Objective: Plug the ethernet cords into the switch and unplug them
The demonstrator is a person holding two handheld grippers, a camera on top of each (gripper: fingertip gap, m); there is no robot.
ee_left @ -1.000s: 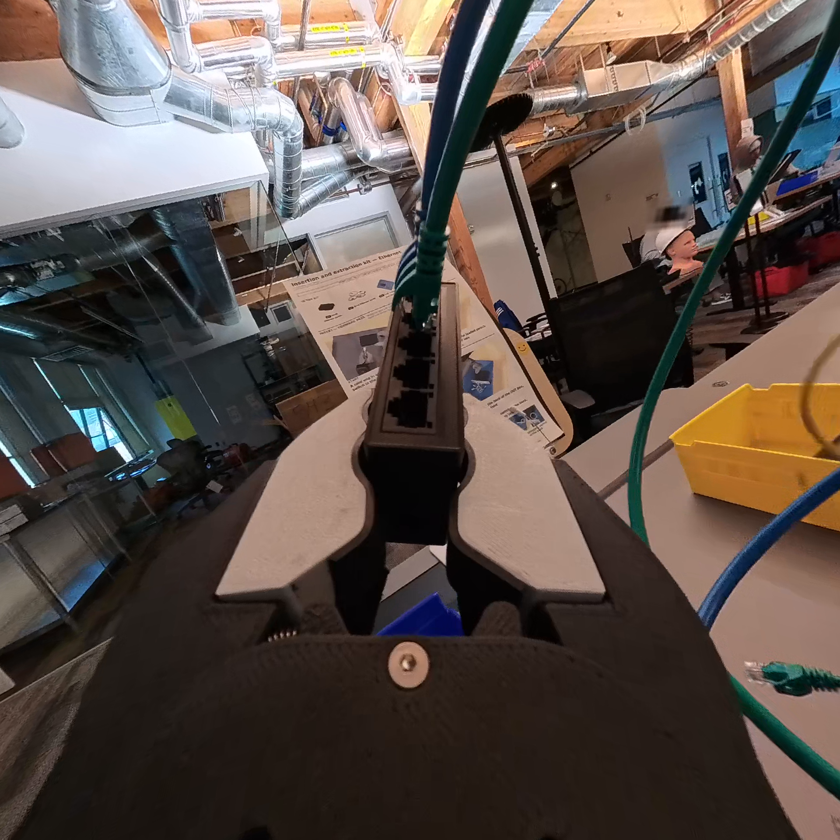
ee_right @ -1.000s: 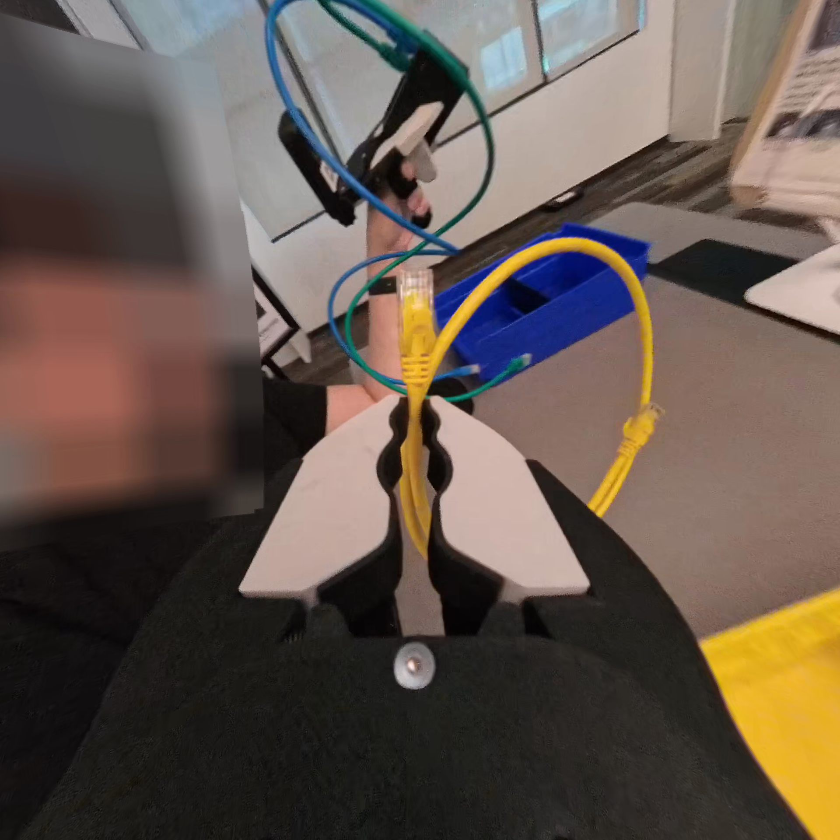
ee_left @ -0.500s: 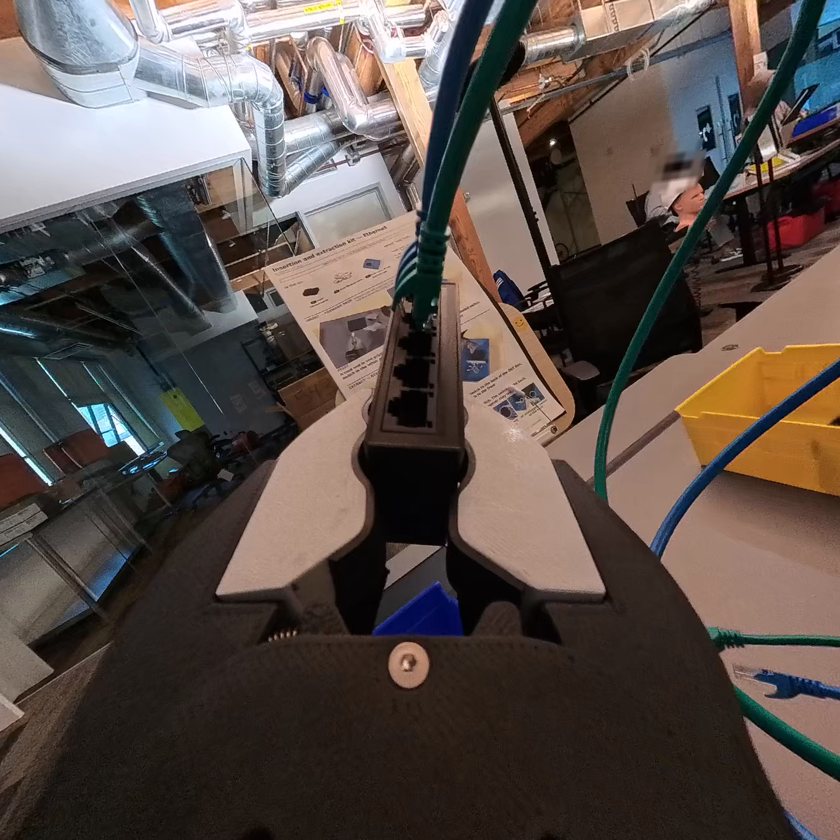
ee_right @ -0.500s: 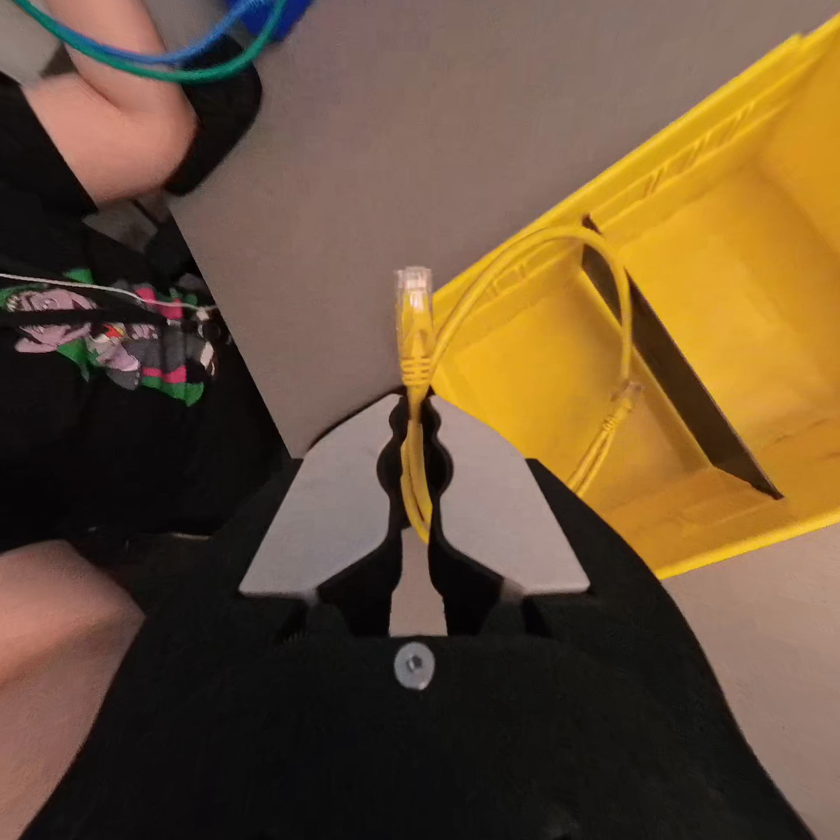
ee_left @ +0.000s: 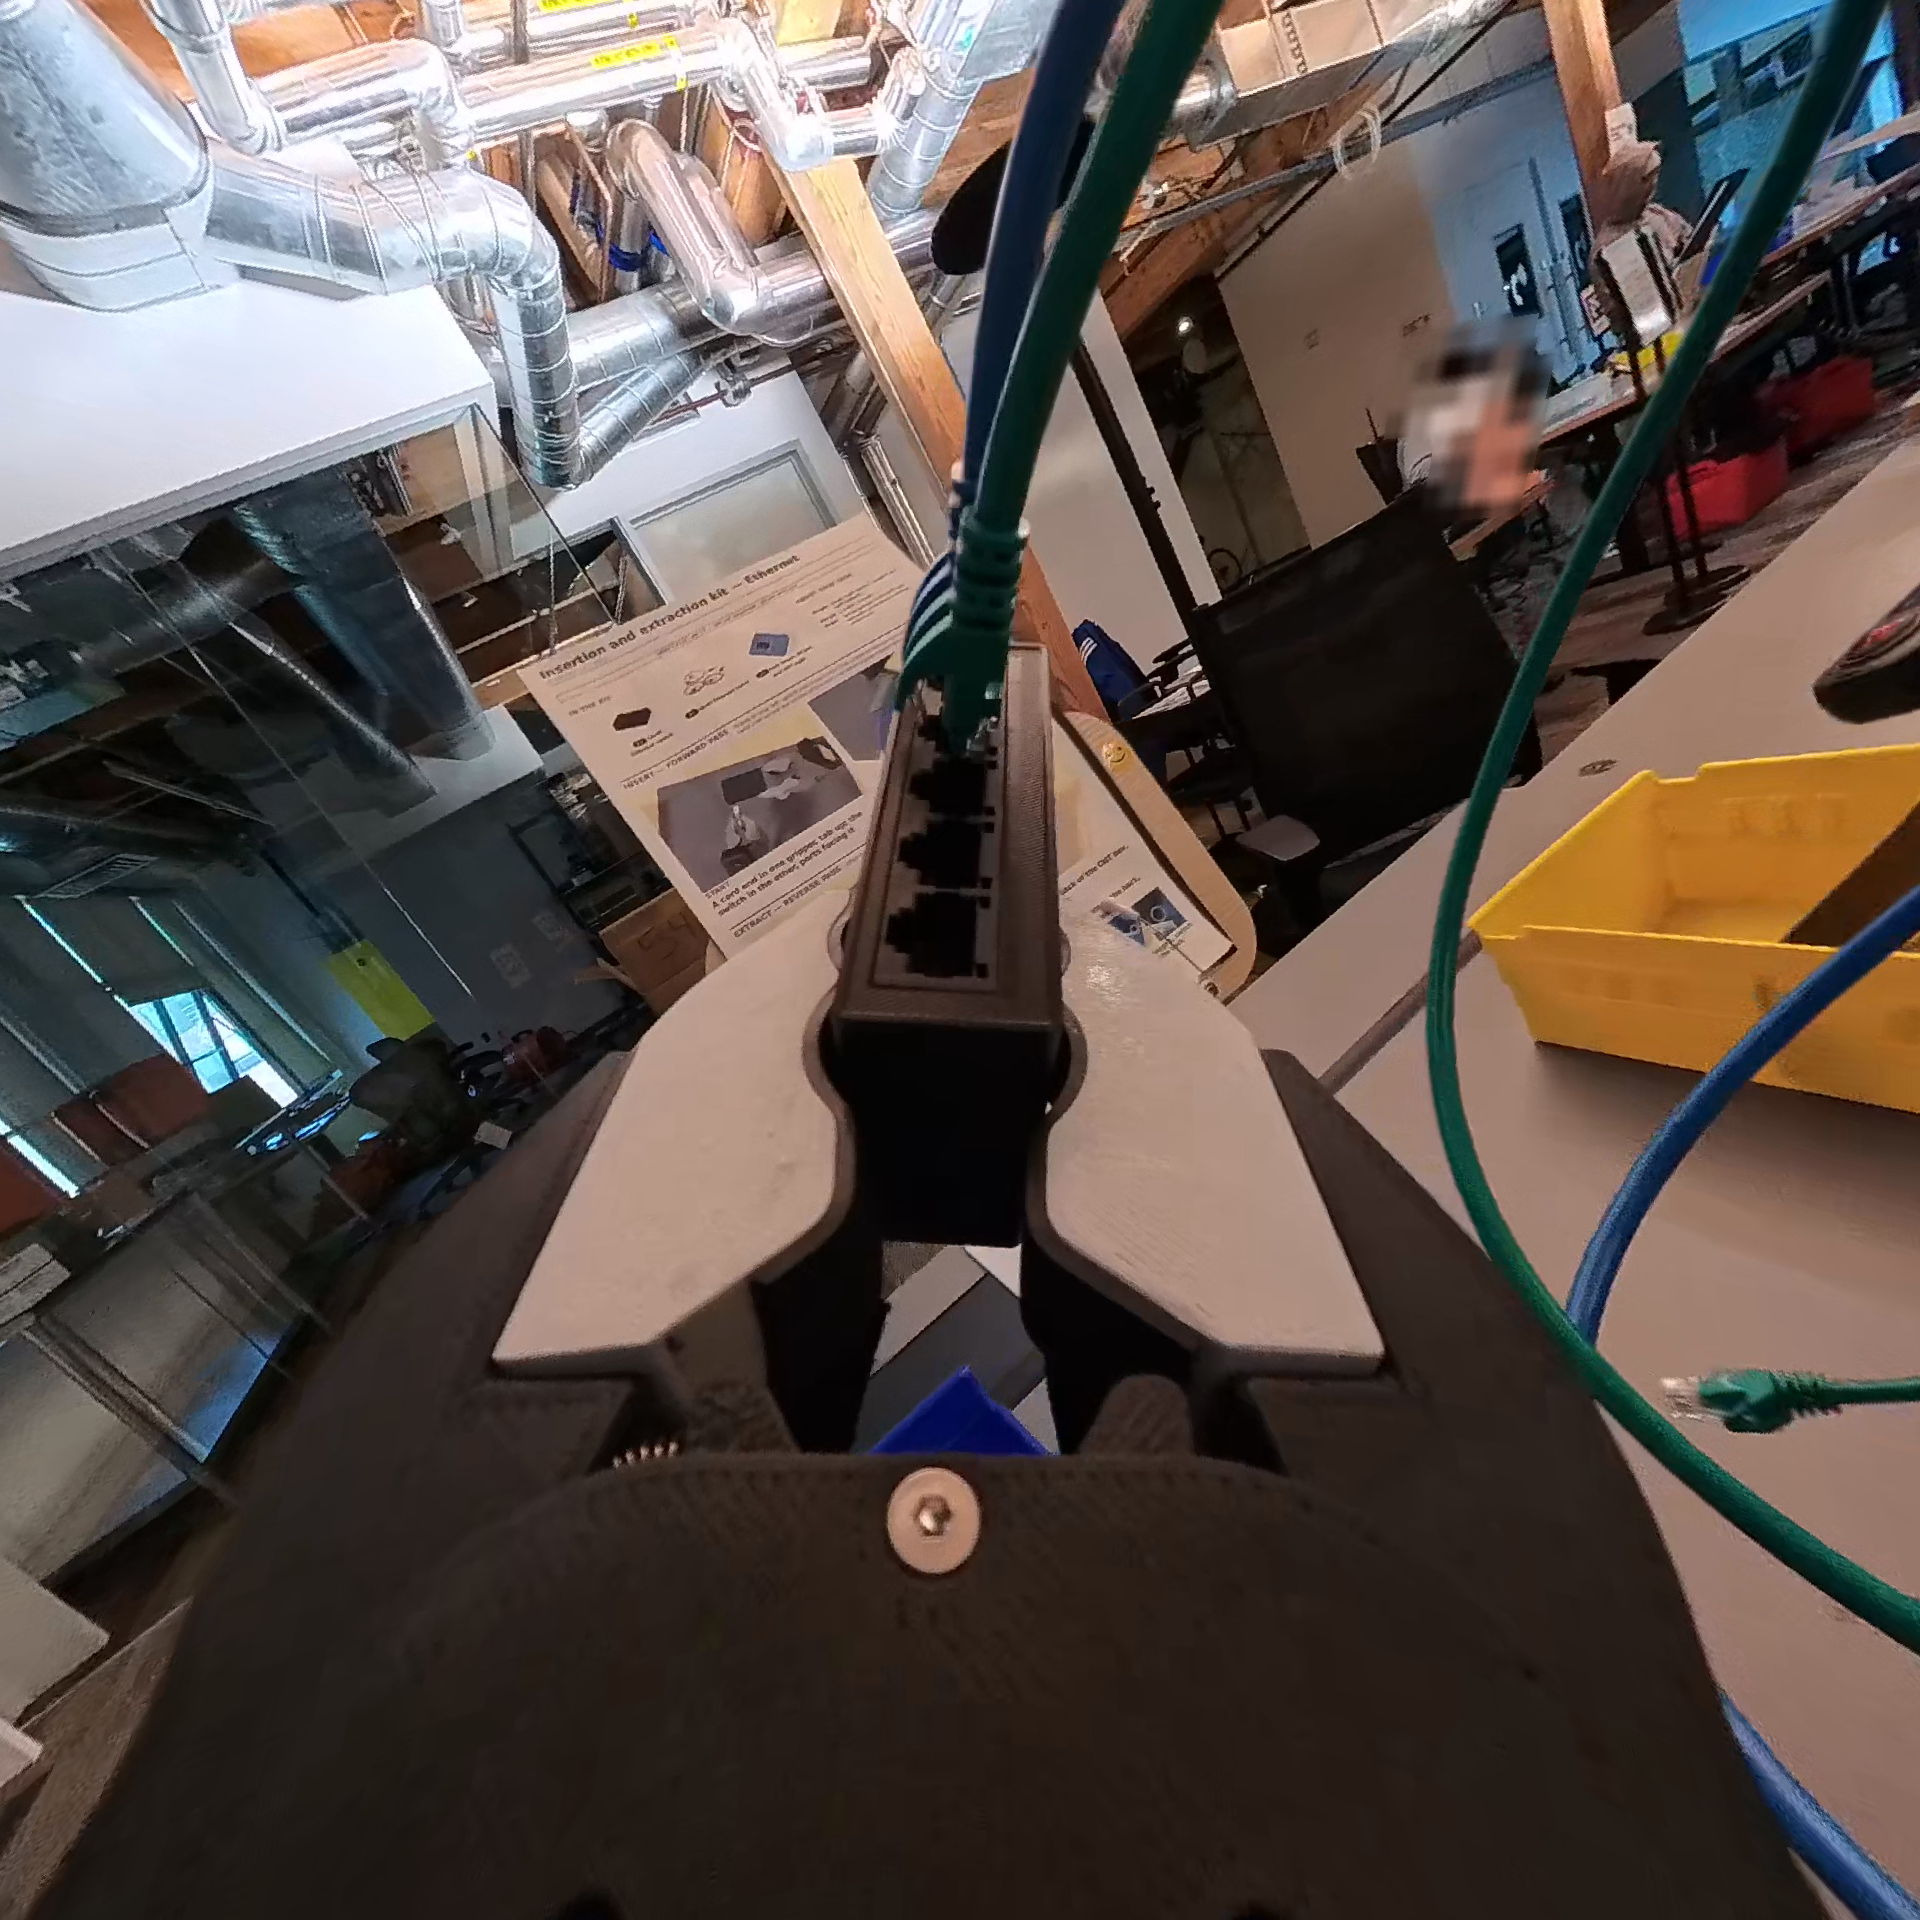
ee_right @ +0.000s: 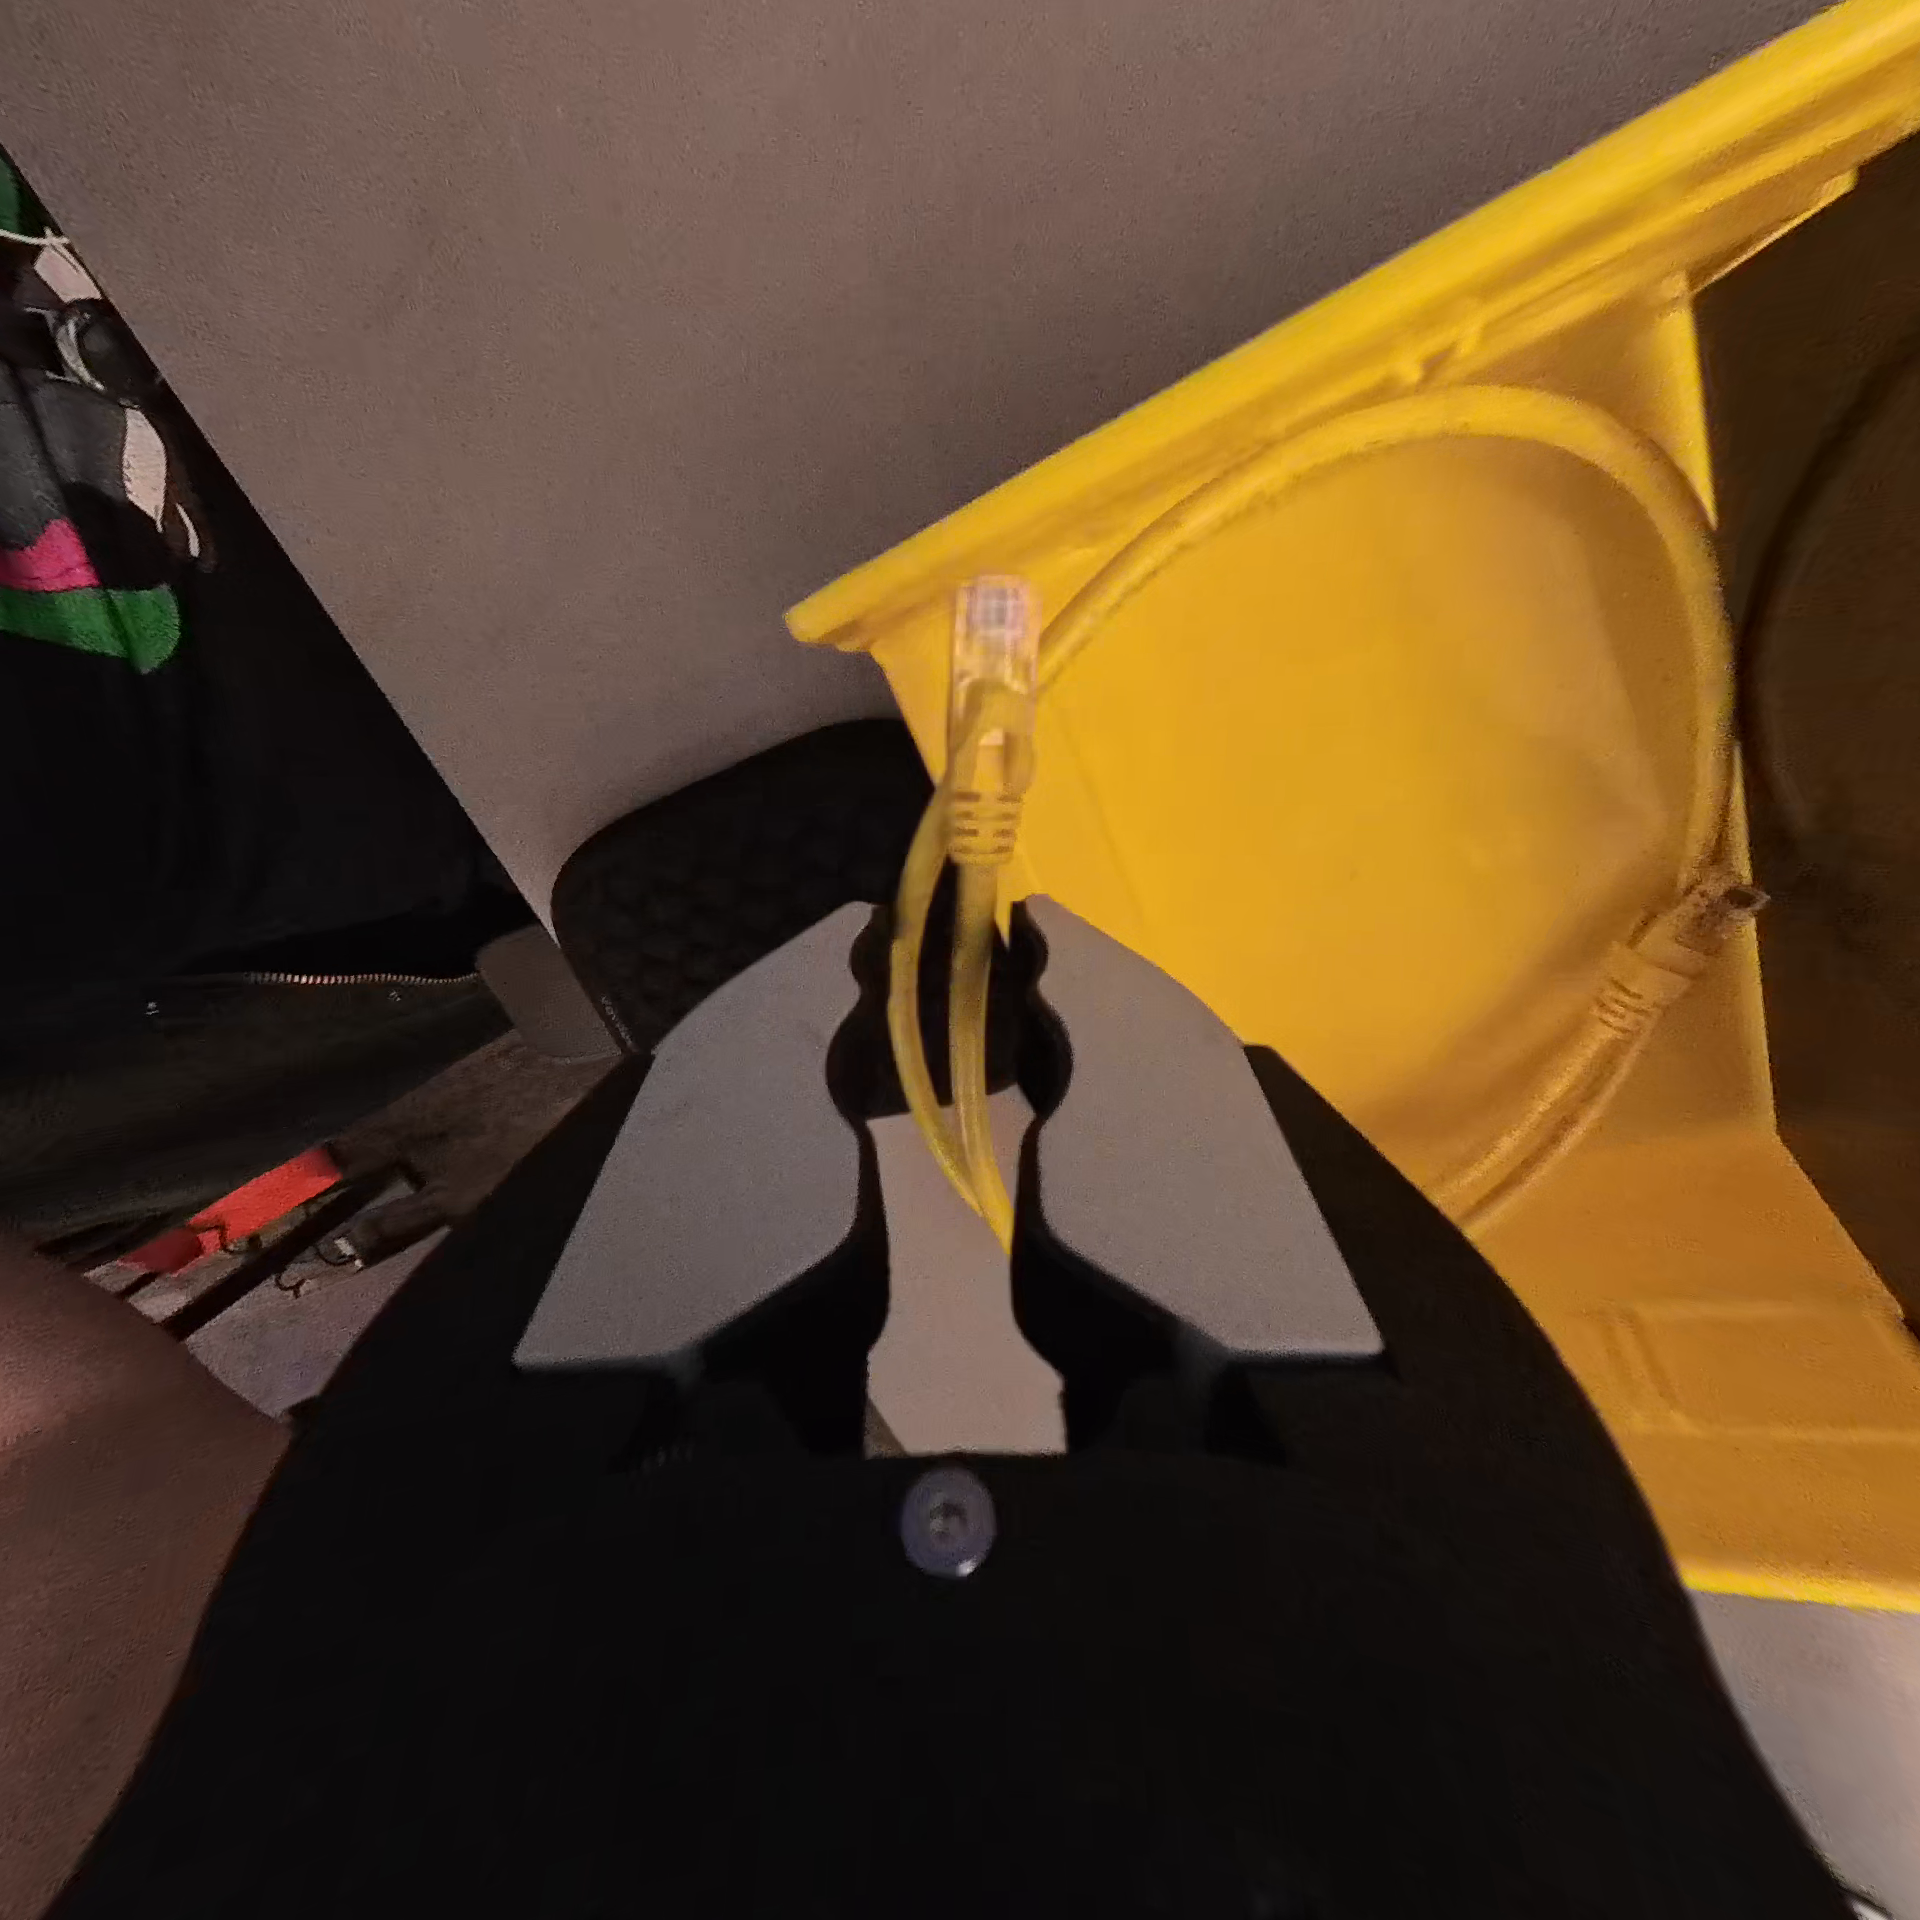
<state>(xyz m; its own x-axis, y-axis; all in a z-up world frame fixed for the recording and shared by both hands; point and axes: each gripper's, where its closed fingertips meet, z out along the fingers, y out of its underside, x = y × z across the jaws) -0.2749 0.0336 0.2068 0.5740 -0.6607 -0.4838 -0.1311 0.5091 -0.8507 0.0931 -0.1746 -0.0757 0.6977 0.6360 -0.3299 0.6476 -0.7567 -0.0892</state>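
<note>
In the left wrist view my left gripper (ee_left: 948, 935) is shut on the lower end of a black switch (ee_left: 945, 1049), held upright with its ports facing me. A green cord (ee_left: 982, 613) and a blue cord (ee_left: 935, 608) are plugged into its top ports, and three lower ports are empty. The green cord's free plug (ee_left: 1745, 1392) hangs at the right. In the right wrist view my right gripper (ee_right: 945, 914) points down at the corner of a yellow bin (ee_right: 1247, 416). Its jaws stand slightly apart, with a doubled yellow cord (ee_right: 987, 727) loose between them. The cord's loop and other plug (ee_right: 1652, 966) lie in the bin.
The yellow bin (ee_left: 1714, 935) stands on the grey table (ee_left: 1455, 1299) to the right of the switch. A blue bin (ee_left: 956, 1429) shows below my left gripper. A poster (ee_left: 727, 748) stands behind the switch. A person's dark clothing (ee_right: 156, 727) and a black mesh object (ee_right: 727, 852) lie past the table edge. Tip to tip, the grippers are about 50 centimetres apart.
My right gripper swung away from the switch and down over the yellow bin, carrying the yellow cord, and its jaws have now parted a little. My left gripper still holds the switch; the hanging cords swung.
</note>
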